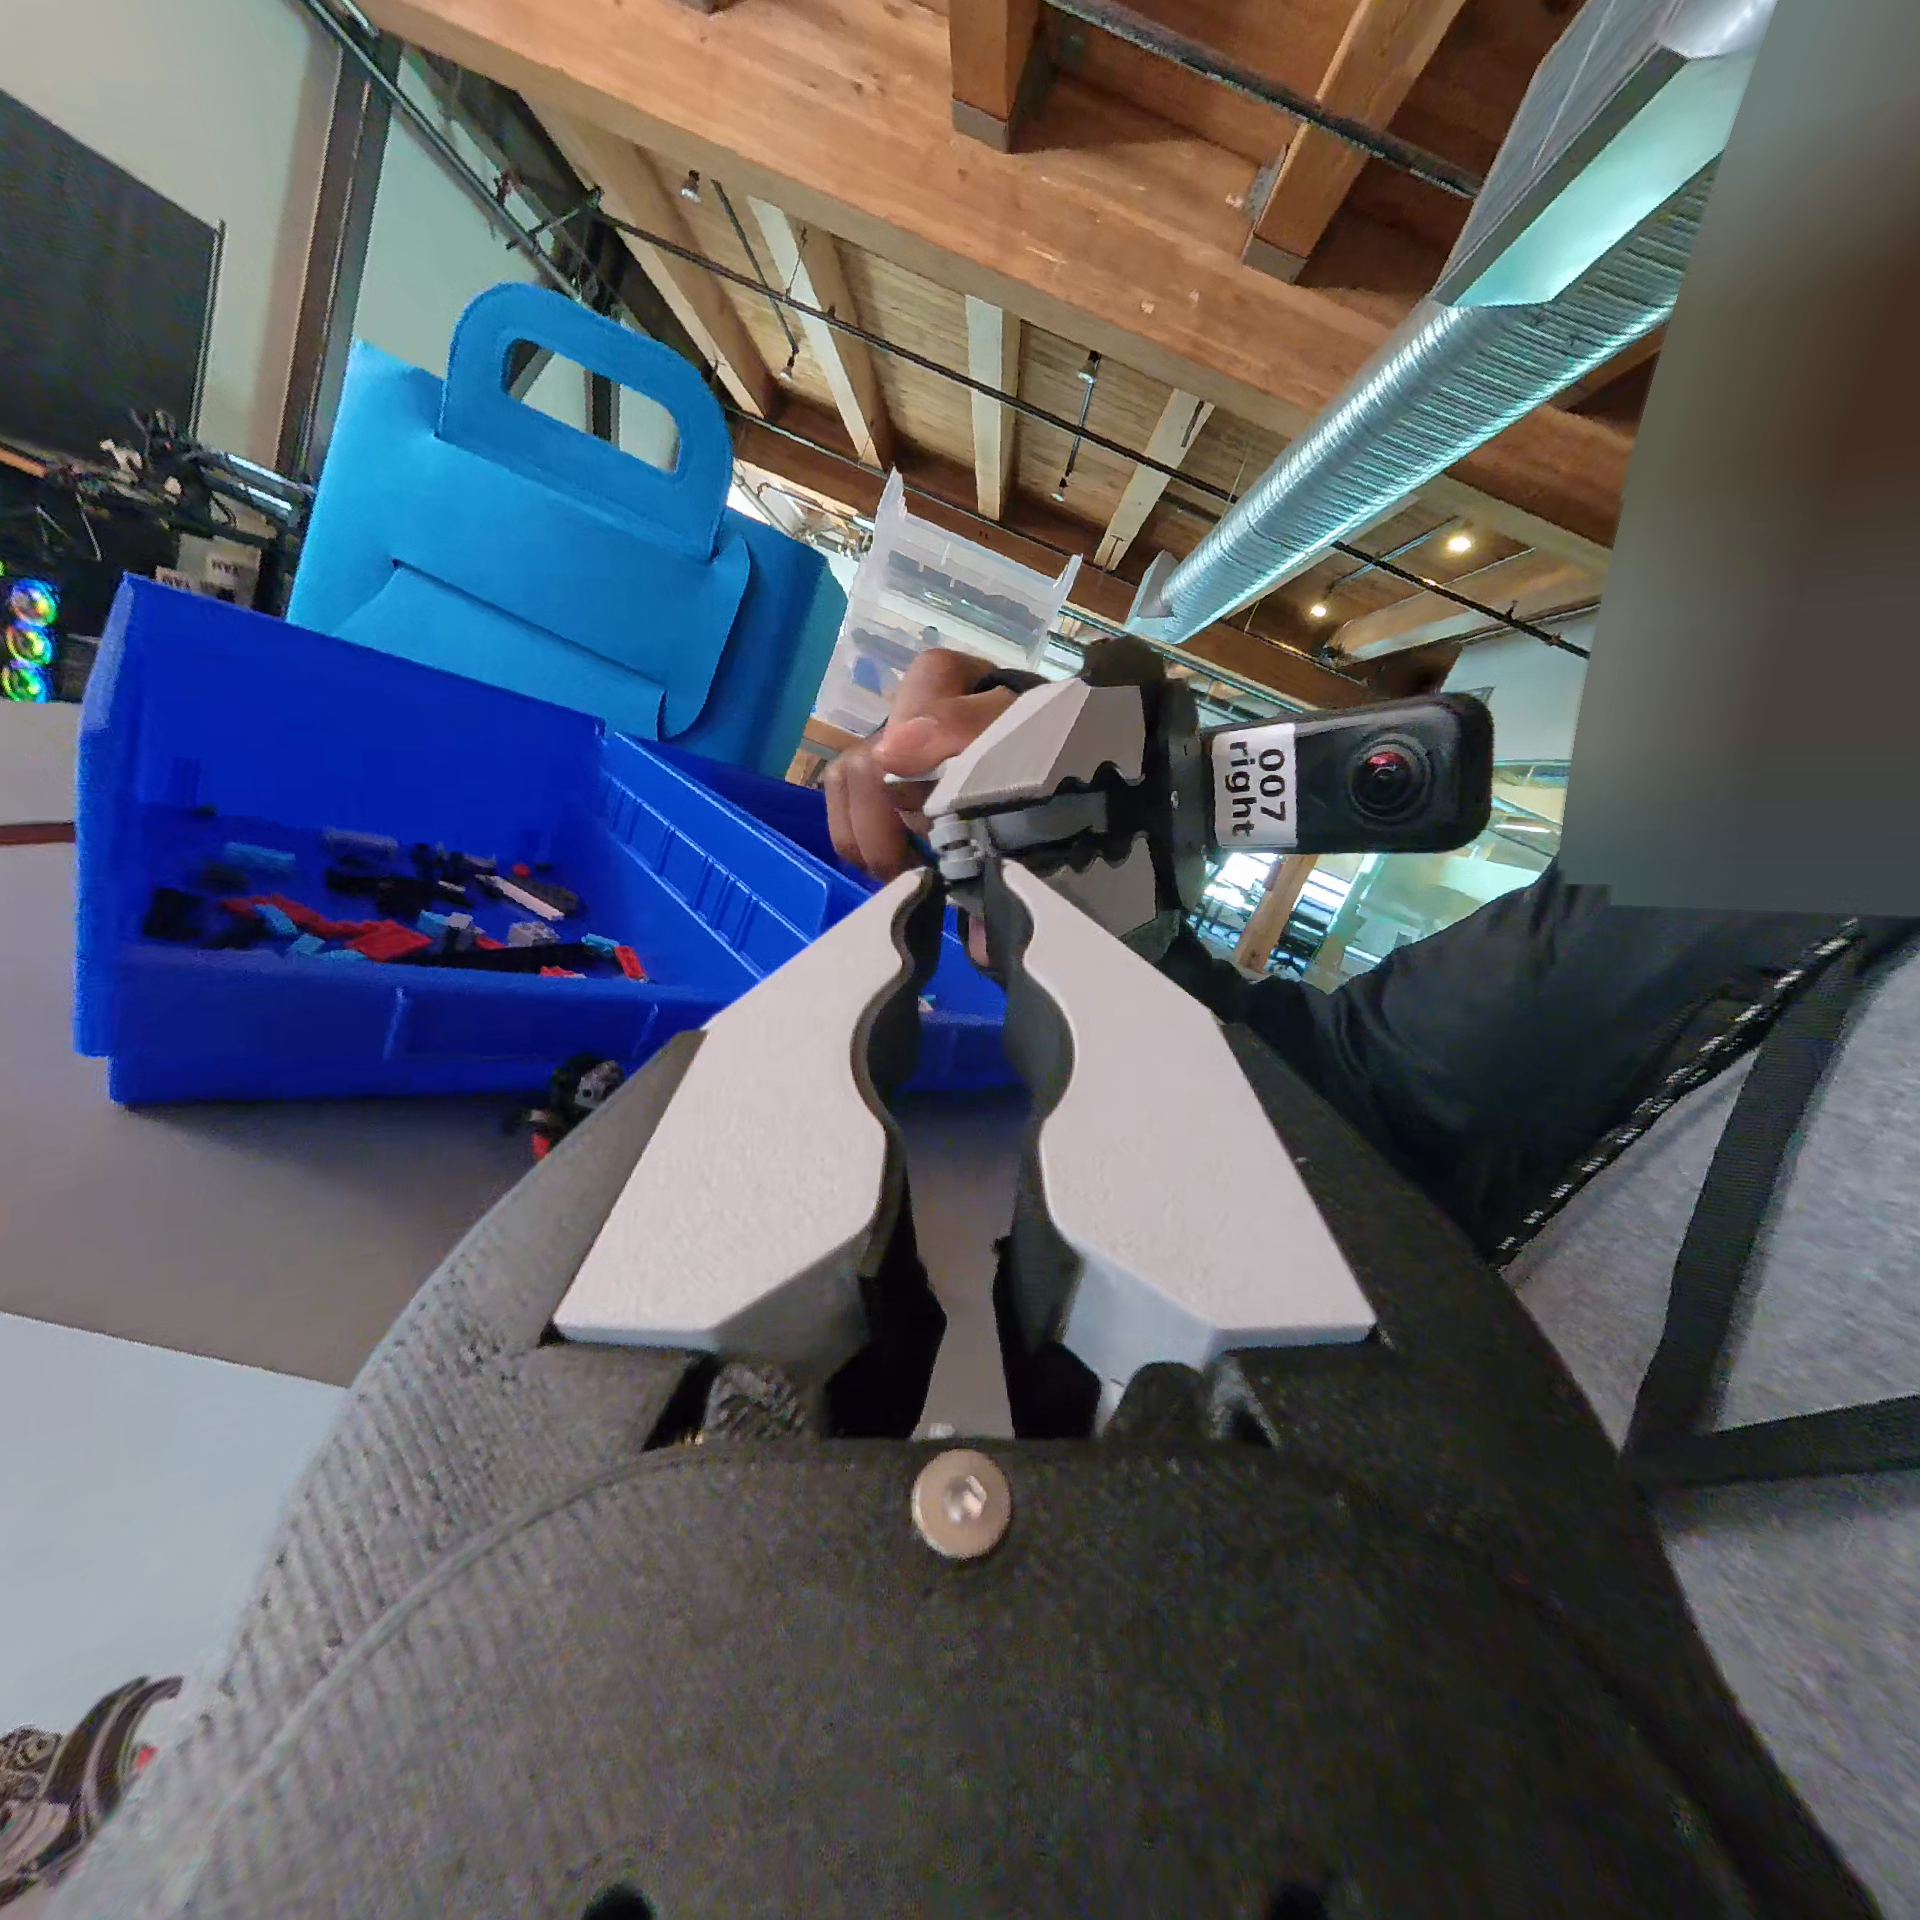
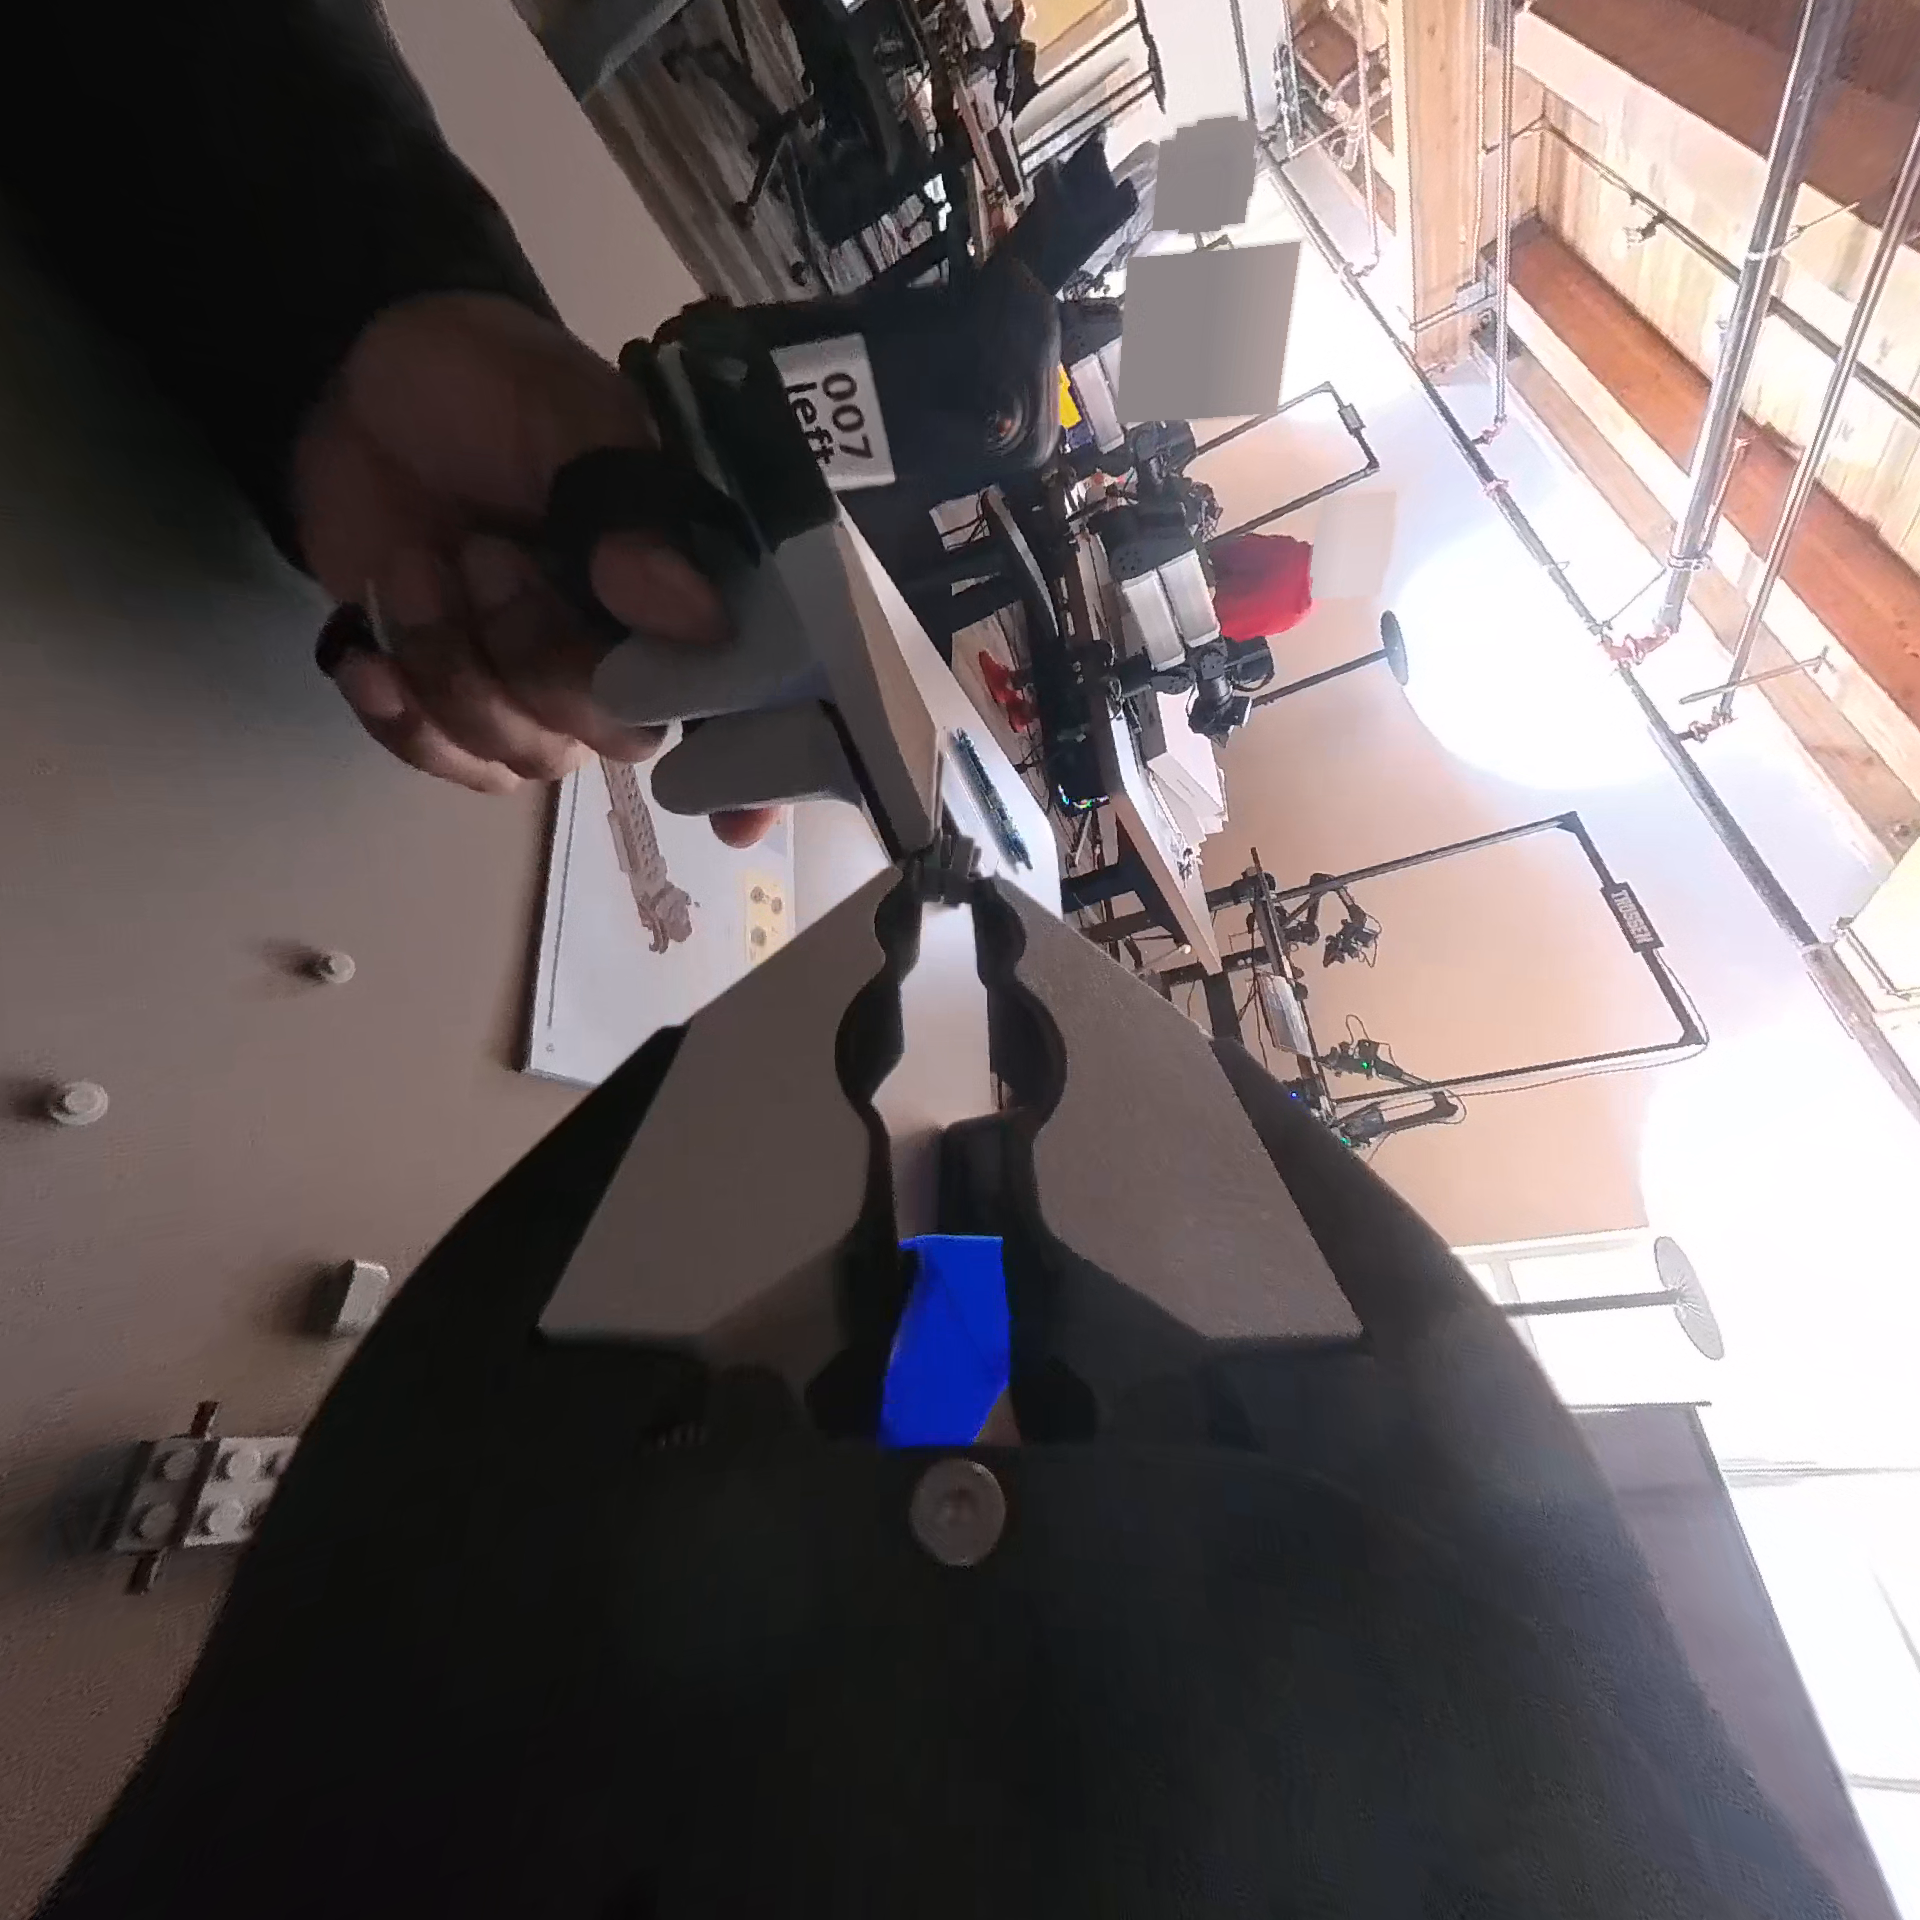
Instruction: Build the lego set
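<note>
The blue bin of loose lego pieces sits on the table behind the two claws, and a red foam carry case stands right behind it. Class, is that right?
Not quite. The carry case behind the blue bin is blue, not red, as the left wrist view shows. The rest holds: the bin sits on the table with loose lego pieces in it, behind the left claw and right claw.

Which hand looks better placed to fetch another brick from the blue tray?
Probably the left: the blue tray lies on the left gripper's side, while the right gripper is clamped on the small grey piece.
</note>
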The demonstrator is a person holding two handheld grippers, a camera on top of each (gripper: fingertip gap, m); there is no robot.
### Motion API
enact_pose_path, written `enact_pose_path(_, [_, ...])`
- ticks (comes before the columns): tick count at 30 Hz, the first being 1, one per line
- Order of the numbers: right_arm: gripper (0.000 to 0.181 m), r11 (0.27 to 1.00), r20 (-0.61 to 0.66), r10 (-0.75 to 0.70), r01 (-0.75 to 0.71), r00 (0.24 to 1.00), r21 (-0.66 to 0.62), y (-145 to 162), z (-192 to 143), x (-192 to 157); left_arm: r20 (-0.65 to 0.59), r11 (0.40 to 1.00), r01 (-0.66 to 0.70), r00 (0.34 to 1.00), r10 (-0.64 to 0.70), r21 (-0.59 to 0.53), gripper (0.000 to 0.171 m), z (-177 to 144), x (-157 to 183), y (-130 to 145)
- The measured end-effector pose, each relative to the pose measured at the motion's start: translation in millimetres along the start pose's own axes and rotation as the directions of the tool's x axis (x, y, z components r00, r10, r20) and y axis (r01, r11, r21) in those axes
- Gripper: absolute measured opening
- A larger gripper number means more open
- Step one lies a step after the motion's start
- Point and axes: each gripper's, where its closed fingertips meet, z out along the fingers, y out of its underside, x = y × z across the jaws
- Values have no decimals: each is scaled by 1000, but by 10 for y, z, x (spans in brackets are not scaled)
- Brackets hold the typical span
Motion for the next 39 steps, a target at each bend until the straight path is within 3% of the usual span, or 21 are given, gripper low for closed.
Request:
enact_pose_path(12, [11,994,65,-75,79,995,-69,135,8,-118,14,966,250,968,-250,-71,7,8,-113,140])
enact_pose_path(16, [11,997,70,-48,53,996,-64,133,10,-120,2,959,276,961,-277,-68,7,5,-110,141])
enact_pose_path(31, [10,969,139,237,-245,962,39,44,-39,-122,-39,990,75,996,-80,-119,8,7,-4,149])
enact_pose_path(35, [10,955,168,282,-294,945,49,33,-37,-156,-35,985,-97,995,93,-142,17,-38,-4,94])
enact_pose_path(39, [10,939,191,316,-335,929,74,-17,-53,-162,-26,931,-318,948,318,-180,26,-102,-6,66])
